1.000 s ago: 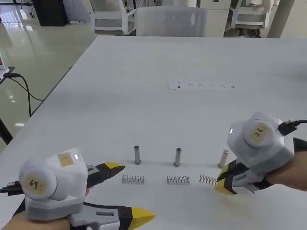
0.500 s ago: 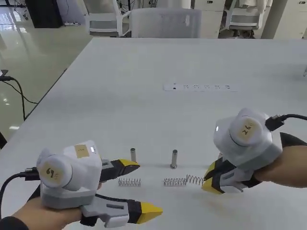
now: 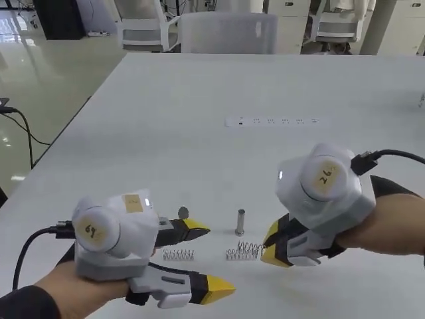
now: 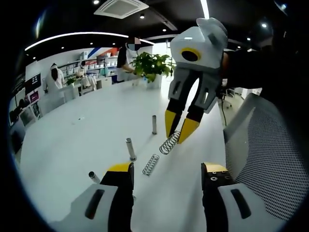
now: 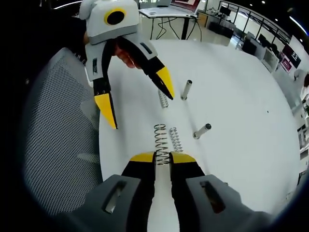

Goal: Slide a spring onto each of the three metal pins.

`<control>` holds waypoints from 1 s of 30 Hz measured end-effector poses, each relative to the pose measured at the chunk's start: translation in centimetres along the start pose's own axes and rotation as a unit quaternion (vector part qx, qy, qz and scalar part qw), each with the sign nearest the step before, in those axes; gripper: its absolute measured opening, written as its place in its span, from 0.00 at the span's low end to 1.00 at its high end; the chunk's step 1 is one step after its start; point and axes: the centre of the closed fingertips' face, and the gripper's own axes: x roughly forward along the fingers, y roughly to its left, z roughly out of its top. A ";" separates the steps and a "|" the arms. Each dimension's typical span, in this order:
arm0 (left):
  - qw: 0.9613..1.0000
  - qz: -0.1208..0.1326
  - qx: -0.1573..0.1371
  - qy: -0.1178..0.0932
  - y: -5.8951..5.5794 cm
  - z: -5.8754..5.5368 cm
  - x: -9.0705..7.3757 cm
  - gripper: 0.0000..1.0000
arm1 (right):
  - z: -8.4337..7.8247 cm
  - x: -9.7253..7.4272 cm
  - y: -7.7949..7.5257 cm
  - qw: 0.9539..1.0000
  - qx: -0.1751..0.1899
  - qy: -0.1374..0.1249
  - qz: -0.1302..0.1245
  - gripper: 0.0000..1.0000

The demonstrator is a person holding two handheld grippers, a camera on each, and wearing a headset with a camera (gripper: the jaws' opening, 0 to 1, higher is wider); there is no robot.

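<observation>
Lower right of the head view: right gripper (image 3: 269,248) clamped on a spring (image 5: 161,137). Lower left: left gripper (image 3: 214,259), jaws apart, near a second spring (image 3: 178,254).

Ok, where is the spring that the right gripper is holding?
In the right gripper view, the spring is pinched in the right gripper, with another spring lying just beside it, near a pin.

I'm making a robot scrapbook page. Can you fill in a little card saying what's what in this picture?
Pins: near pin, middle pin, far pin, all upright, none wearing a spring
Springs: held spring, plus second spring and third spring lying on the table
Right claw: shut on held spring
Left claw: open, holding nothing
</observation>
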 end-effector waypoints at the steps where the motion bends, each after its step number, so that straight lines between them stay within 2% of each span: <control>1: 1.000 -0.002 0.003 0.000 -0.1 0.1 0.1 0.54 | 0.2 0.1 0.1 1.000 -0.004 0.001 0.001 0.13; 10: 0.999 -0.021 0.025 0.002 -0.8 0.5 1.0 0.45 | 0.8 0.2 1.0 0.999 -0.031 0.006 0.015 0.13; 23: 0.998 -0.042 0.053 -0.001 -1.9 0.7 1.4 0.19 | 1.1 0.2 1.9 0.998 -0.056 0.008 0.028 0.13; 30: 0.997 -0.047 0.062 0.001 -2.1 0.5 1.4 0.11 | 1.1 0.1 2.3 0.996 -0.076 0.010 0.037 0.13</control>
